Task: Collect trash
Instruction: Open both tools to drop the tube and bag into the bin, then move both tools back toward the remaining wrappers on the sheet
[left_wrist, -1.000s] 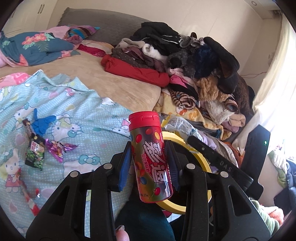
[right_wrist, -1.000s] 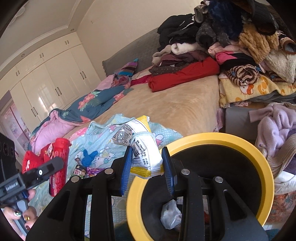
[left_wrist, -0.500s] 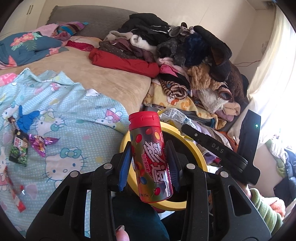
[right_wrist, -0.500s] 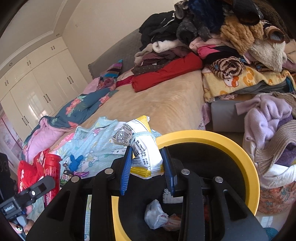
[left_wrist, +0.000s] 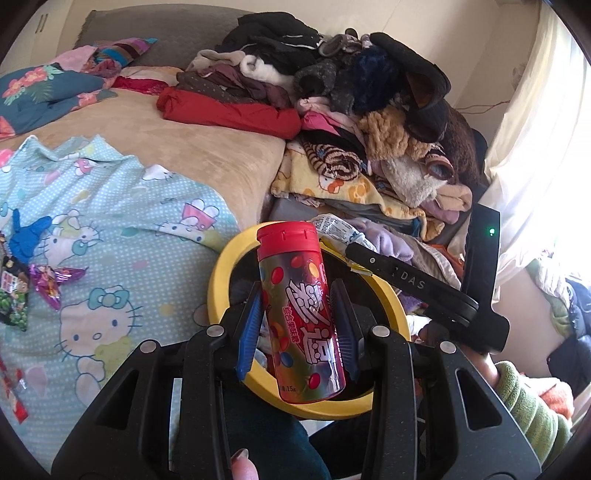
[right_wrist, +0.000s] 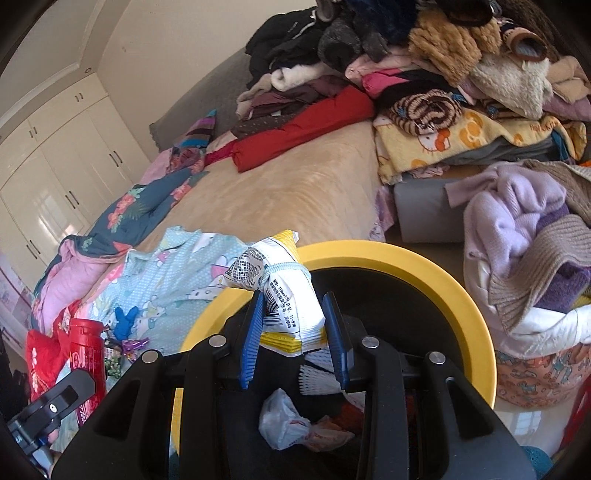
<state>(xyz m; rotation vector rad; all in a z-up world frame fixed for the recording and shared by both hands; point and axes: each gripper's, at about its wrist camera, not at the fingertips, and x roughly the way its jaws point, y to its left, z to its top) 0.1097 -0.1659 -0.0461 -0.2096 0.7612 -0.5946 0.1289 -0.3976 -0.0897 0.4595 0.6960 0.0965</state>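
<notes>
My left gripper (left_wrist: 297, 306) is shut on a red candy tube (left_wrist: 301, 314) with a red cap, held upright over the yellow-rimmed bin (left_wrist: 221, 280). My right gripper (right_wrist: 293, 314) is shut on a white and yellow snack wrapper (right_wrist: 286, 295), held above the same bin (right_wrist: 424, 266). Inside the bin lie a crumpled white bag (right_wrist: 284, 421) and other scraps. The candy tube (right_wrist: 86, 354) also shows at the lower left of the right wrist view. Small wrappers (left_wrist: 48, 282) and a blue scrap (left_wrist: 27, 234) lie on the cartoon-cat sheet (left_wrist: 110, 266).
A tall heap of clothes (left_wrist: 351, 110) covers the bed's right side. A basket of knitwear (right_wrist: 528, 266) stands right of the bin. A person's green sleeve (left_wrist: 524, 402) is at the lower right. White wardrobes (right_wrist: 55, 166) line the far wall.
Both grippers moved toward and down over the bin, which now fills more of each view. Neither grip changed.
</notes>
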